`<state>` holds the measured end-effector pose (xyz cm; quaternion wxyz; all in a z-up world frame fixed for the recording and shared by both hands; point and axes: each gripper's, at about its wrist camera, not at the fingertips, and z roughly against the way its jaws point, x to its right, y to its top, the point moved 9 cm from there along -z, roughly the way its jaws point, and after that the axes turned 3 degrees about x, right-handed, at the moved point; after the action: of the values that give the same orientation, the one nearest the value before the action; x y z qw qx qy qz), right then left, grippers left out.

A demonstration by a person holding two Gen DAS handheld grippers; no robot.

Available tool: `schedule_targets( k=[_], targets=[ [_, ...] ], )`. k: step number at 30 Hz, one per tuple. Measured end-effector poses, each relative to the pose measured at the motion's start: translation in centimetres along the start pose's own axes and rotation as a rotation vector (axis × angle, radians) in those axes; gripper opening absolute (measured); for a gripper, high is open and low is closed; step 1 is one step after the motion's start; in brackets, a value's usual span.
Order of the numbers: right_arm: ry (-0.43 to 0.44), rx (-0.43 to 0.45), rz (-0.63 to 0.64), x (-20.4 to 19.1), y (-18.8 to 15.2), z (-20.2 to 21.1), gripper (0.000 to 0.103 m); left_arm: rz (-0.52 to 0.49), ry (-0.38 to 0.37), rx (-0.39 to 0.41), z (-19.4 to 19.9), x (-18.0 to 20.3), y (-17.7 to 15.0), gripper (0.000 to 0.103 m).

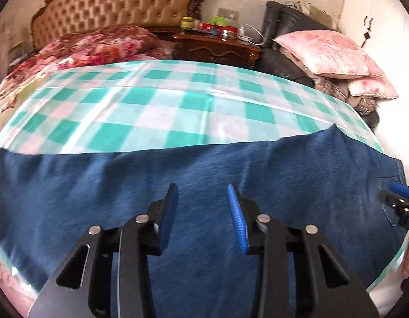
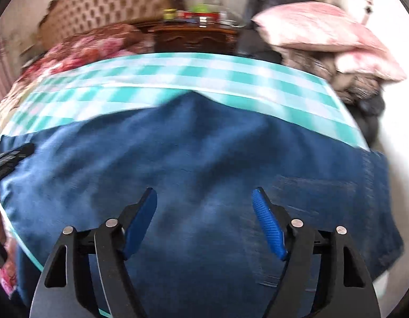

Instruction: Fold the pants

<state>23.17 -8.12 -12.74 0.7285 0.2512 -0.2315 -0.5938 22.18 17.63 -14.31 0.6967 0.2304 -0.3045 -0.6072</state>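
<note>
Left wrist view: pants [image 1: 204, 164], blue denim, lie flat on a worktop [image 1: 156, 106] covered in green-and-white check. Long axis runs left-right across the frame; the end with the back pocket [image 1: 390, 201] sits at the right, so the legs point left. Far edge is a straight line, with one corner peaking up at right. Left tool [image 1: 203, 188] points down and forward over the middle of the denim, jaws part-way apart, nothing between the pads. Right tool [image 1: 400, 196] pokes in at the right edge by the pocket; white letters "DA" show on its body, the rest is cut off.

Right wrist view, motion-blurred: same pants [image 2: 193, 159], same left-right axis, pocket stitching at right, a fabric hump peaking at the far edge near centre. Right tool [image 2: 204, 196] is angled down over the denim, jaws wide, gripping nothing. Left tool [image 2: 12, 156] is a dark streak at the left edge; can't tell its state from here. No readable text in this view.

Behind: headboard [image 1: 117, 2], nightstand [image 1: 217, 46], pink pillow [image 1: 326, 53].
</note>
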Motion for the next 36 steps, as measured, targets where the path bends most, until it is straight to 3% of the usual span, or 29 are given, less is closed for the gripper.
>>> schedule_targets(
  k=[2,8,9,11,14,20,22,24,26,30,33,36],
  targets=[
    [0.059,-0.008,0.026,-3.2,1.0,-1.0,0.063,-0.011,-0.027,-0.020,-1.3,0.7,0.1,0.031],
    [0.188,-0.010,0.078,-10.8,4.3,-3.9,0.041,-0.005,-0.009,-0.064,-4.2,-0.6,0.7,0.027],
    [0.198,-0.014,0.078,-11.6,4.7,-4.7,0.035,-0.001,-0.003,-0.072,-4.6,-1.1,0.7,0.027],
    [0.190,-0.036,0.078,-12.5,5.1,-6.4,0.029,0.009,-0.001,-0.057,-5.1,-2.2,1.3,0.017],
    [0.151,-0.042,0.067,-12.5,5.6,-8.8,0.026,0.029,0.030,-0.048,-5.4,-4.5,2.1,0.014],
    [0.065,-0.019,0.100,-12.3,6.6,-10.0,0.026,0.160,0.137,-0.019,-3.1,-13.2,1.8,0.022],
    [0.050,-0.022,0.094,-12.2,6.9,-10.3,0.026,0.225,0.173,-0.020,-2.2,-17.8,1.1,0.021],
    [0.025,-0.034,0.082,-12.1,7.3,-10.3,0.026,0.246,0.246,-0.018,-1.3,-21.5,1.0,0.023],
    [0.036,-0.017,0.054,-12.4,7.6,-9.2,0.028,0.301,0.315,0.009,0.3,-26.2,0.9,0.036],
    [0.098,-0.003,0.057,-13.9,6.1,-5.2,0.038,0.408,0.435,0.089,5.6,-33.9,0.3,0.038],
    [0.160,-0.033,0.050,-15.3,2.5,-2.8,0.040,0.420,0.465,0.152,9.6,-36.2,-0.7,0.038],
    [0.166,-0.041,0.081,-16.5,-0.3,-1.7,0.040,0.388,0.436,0.203,12.5,-35.4,-2.4,0.038]
  ],
)
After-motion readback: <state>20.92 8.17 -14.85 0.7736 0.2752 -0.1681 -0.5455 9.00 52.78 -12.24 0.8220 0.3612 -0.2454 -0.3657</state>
